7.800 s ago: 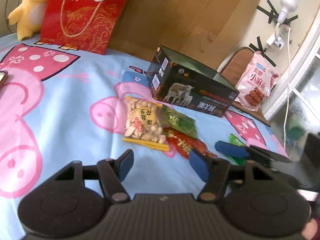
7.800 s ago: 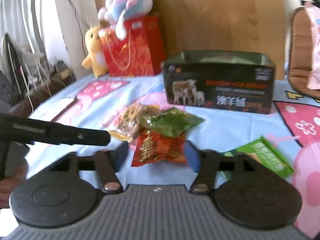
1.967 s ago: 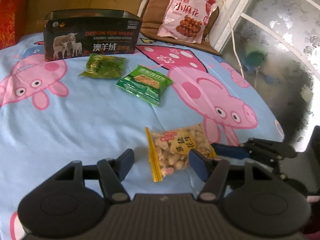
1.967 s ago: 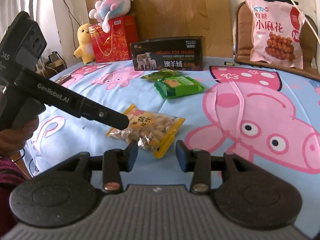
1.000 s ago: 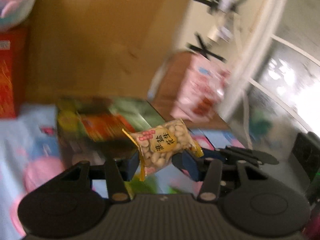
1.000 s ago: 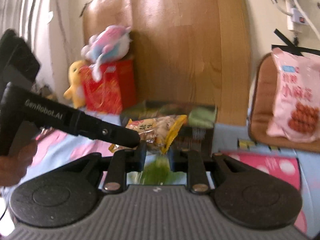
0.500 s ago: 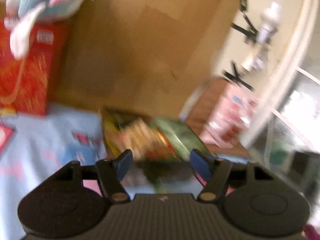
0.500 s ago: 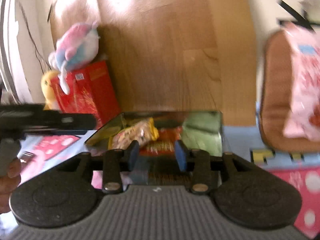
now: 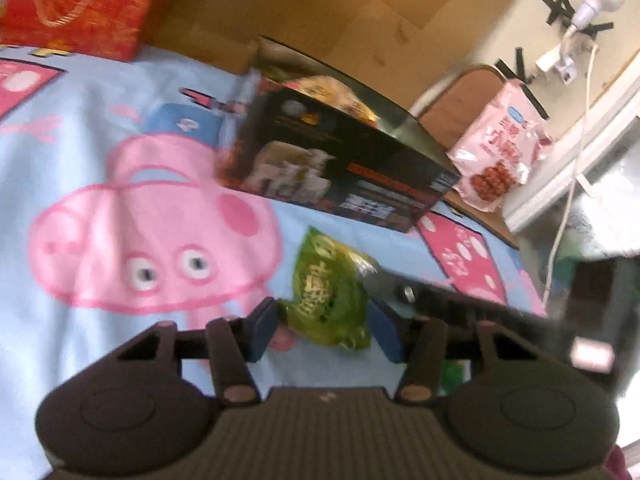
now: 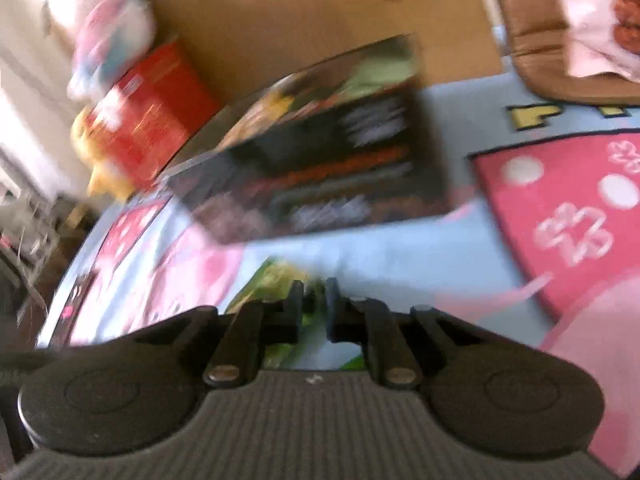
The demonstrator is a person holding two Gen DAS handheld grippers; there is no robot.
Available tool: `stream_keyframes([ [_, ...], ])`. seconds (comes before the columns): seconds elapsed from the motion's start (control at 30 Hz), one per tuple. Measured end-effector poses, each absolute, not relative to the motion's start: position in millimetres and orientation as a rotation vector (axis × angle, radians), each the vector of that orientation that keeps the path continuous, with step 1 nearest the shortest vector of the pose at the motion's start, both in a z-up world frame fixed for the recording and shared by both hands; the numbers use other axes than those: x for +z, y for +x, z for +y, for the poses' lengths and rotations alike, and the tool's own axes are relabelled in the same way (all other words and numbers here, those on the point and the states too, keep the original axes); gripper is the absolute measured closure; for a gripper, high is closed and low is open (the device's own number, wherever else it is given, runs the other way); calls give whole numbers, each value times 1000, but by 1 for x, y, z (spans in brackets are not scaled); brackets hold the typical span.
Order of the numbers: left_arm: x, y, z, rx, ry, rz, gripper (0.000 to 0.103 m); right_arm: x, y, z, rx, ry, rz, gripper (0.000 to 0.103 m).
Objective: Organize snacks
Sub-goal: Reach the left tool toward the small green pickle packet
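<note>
A green snack bag (image 9: pixel 328 292) lies on the blue pig-print cloth, in front of the dark open box (image 9: pixel 340 168). The peanut bag (image 9: pixel 332 88) lies inside the box with other packets. My left gripper (image 9: pixel 324 332) is open with the green bag between its blue pads, near the cloth. My right gripper (image 10: pixel 314 304) comes in from the right, jaws nearly together on the green bag's edge (image 10: pixel 272 280); the view is blurred. The right gripper's arm shows in the left wrist view (image 9: pixel 460 304).
A red gift bag (image 9: pixel 76 4) and plush toys (image 10: pixel 108 36) stand at the back left. A pink snack bag (image 9: pixel 500 152) leans on a brown chair (image 10: pixel 532 20) at the back right. A wooden board stands behind the box.
The peanut bag was carried to the box and let go inside it. Both grippers then dropped to the green bag; the right gripper has closed on its edge.
</note>
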State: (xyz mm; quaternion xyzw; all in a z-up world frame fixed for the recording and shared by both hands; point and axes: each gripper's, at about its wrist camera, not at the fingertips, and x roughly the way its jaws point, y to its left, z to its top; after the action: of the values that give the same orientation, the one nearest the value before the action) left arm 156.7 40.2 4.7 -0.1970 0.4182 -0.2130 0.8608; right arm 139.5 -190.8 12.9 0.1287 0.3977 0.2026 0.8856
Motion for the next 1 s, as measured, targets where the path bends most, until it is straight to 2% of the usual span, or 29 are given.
stream_keyframes([
  [0.17, 5, 138, 74, -401, -414, 861, 53, 13, 89, -155, 600, 213, 844, 90],
  [0.23, 8, 125, 83, -415, -394, 853, 45, 14, 65, -144, 721, 165, 868, 88],
  [0.3, 8, 111, 95, -442, -411, 848, 29, 14, 41, -141, 791, 117, 846, 87],
  [0.33, 9, 104, 100, -446, -421, 837, 28, 16, 30, -142, 795, 88, 828, 86],
  [0.37, 10, 100, 106, -442, -428, 829, 27, 19, 25, -145, 791, 75, 813, 84],
  [0.43, 10, 92, 117, -423, -449, 828, 27, 24, 21, -155, 767, 98, 784, 71],
  [0.47, 10, 89, 122, -422, -470, 831, 27, 24, 23, -159, 754, 115, 777, 59],
  [0.5, 10, 87, 126, -432, -492, 835, 27, 24, 25, -162, 742, 124, 774, 54],
  [0.63, 8, 83, 119, -479, -487, 850, 27, 15, 27, -155, 731, 89, 787, 53],
  [0.73, 0, 85, 106, -501, -474, 870, 33, 11, 32, -137, 728, 36, 748, 52],
  [0.8, -1, 83, 95, -517, -426, 877, 61, 10, 30, -126, 741, 14, 733, 51],
  [0.87, -2, 80, 87, -520, -404, 881, 64, 10, 27, -119, 741, -24, 712, 52],
  [1.0, -5, 77, 61, -597, -384, 914, 77, 11, 21, -122, 783, -75, 707, 69],
])
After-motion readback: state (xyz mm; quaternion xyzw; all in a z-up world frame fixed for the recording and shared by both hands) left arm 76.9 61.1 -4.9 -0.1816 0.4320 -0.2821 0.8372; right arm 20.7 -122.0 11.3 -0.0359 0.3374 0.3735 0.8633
